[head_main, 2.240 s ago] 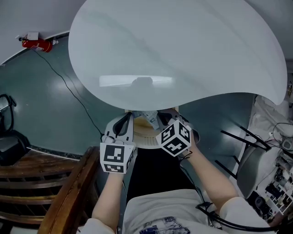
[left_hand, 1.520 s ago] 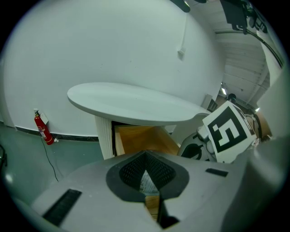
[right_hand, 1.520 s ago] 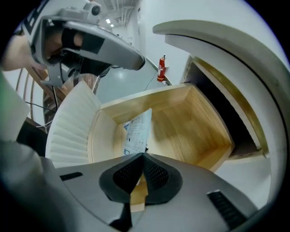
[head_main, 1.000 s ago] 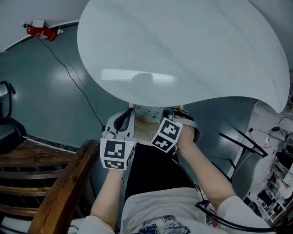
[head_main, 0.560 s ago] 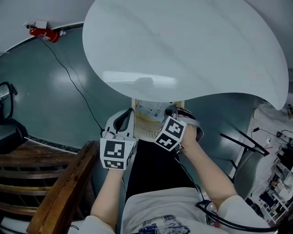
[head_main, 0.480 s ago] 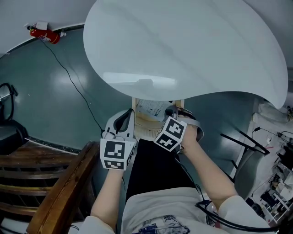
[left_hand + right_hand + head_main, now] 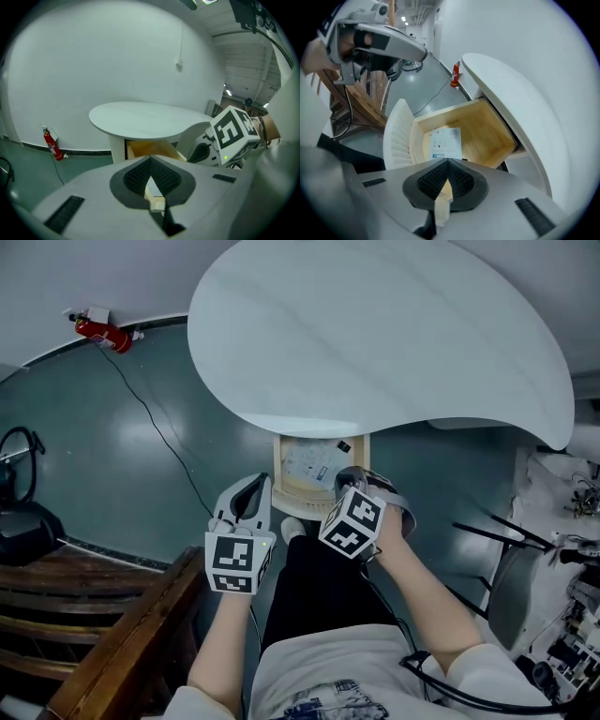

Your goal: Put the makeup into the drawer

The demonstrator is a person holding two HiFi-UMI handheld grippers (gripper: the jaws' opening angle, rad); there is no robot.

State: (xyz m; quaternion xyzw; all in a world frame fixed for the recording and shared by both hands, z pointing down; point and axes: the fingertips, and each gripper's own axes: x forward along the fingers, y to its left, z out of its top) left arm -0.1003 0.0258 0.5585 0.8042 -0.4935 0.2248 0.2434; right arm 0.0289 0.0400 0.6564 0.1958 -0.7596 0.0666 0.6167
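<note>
Makeup, a flat white packet (image 7: 446, 143) with small print on its face, lies flat on the floor of the open drawer (image 7: 494, 133), just ahead of and below the right gripper (image 7: 447, 165). The packet rests toward the end of the drawer nearest this gripper, close to the ribbed white drawer front (image 7: 396, 138). Bare wood shows beyond it, toward the far end, which sits under the rim of the white table (image 7: 511, 89). Apart from a small dark speck at the packet's far corner, too small to make out, no other contents show in the drawer.

The right gripper points steeply down over the near end of the drawer. Its jaws are pressed together and grip nothing.

The left gripper (image 7: 151, 164) sits just beside the right one, on the person's left, outside the drawer and aimed at a shallower angle toward the table. Its jaws are likewise pressed together and grip nothing. From it the drawer's wooden side shows ahead, below the tabletop, with the right gripper's marker cube (image 7: 233, 133) off to its right.
</note>
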